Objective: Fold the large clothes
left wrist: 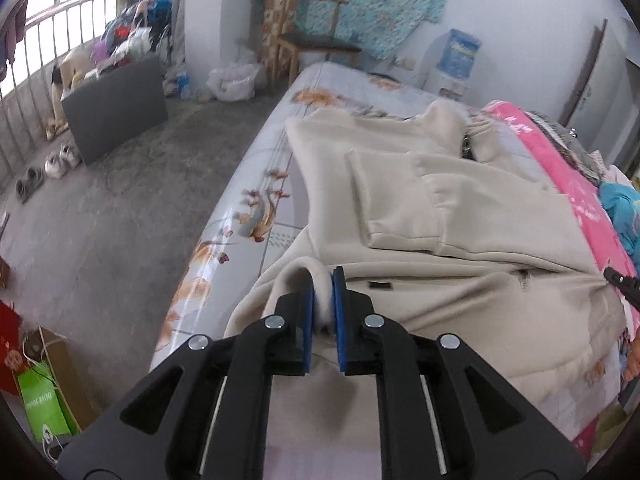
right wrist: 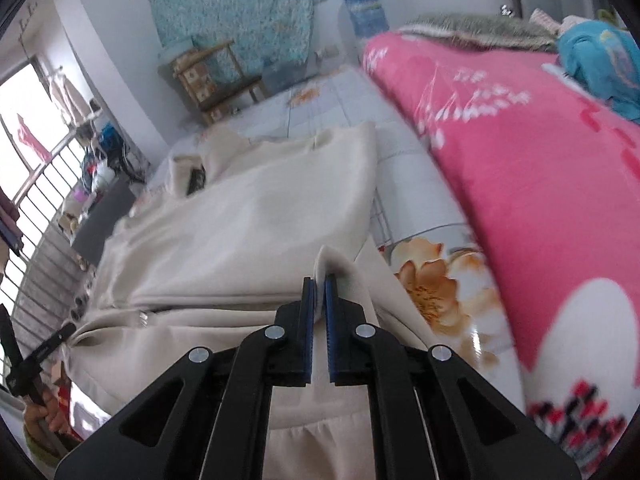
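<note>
Hem of the cream jacket (left wrist: 460, 280) sits pinched in left gripper (left wrist: 323, 300) and right gripper (right wrist: 319, 300); judgement: carry both corners level toward the frame's top, keeping fabric taut.

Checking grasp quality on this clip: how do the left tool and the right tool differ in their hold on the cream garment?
The left tool pinches a thick rolled edge of the cream garment, pads visibly apart; the right tool pinches a thin flat fold, pads nearly together. The left grips beside the bed's floor side; the right grips beside the pink blanket. Both are shut on fabric.
</note>
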Available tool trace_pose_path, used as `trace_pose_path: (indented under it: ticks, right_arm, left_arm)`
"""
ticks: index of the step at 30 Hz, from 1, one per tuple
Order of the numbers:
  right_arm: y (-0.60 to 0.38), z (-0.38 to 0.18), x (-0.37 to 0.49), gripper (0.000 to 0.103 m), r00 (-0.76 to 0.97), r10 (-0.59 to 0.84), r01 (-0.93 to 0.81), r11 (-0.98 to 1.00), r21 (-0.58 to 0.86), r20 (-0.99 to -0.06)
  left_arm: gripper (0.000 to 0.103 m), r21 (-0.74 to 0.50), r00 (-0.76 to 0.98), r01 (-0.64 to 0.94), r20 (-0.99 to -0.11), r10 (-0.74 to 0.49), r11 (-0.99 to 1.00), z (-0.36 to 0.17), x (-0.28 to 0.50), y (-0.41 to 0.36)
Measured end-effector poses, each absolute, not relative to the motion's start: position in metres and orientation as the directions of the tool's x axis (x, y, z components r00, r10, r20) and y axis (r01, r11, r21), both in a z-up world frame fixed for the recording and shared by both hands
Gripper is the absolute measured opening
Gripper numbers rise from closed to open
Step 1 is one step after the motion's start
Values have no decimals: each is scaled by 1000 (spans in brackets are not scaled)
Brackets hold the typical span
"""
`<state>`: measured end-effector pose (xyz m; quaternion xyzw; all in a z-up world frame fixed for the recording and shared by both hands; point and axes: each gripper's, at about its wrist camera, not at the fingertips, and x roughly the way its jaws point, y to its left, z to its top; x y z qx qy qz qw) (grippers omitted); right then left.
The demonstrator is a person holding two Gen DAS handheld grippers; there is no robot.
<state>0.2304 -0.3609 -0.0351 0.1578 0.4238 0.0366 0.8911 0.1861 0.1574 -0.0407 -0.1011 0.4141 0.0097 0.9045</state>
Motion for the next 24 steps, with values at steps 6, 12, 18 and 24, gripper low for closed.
trace_pose_path:
  ticks: [6, 12, 18, 24]
  right_arm:
    - [-359, -23, 205, 58, 667, 144, 52, 970, 239, -731]
    - [-373, -32, 170, 60, 623, 88, 79, 982, 174, -777]
    - [-371, -43, 162, 59, 593, 77, 63, 988, 141, -801]
    - [-350, -51, 169, 18, 576, 57, 9, 997, 76, -816]
  left_arm:
    - [52, -195, 715, -129, -698, -45, 972, -30, 161, 173]
    - [61, -179, 639, -144, -768, -47, 973, -44, 138, 182]
    - [48, -92, 611, -155, -791, 22, 984, -63, 129, 169]
    - [10, 57, 650, -135, -749, 132, 989, -60, 127, 149]
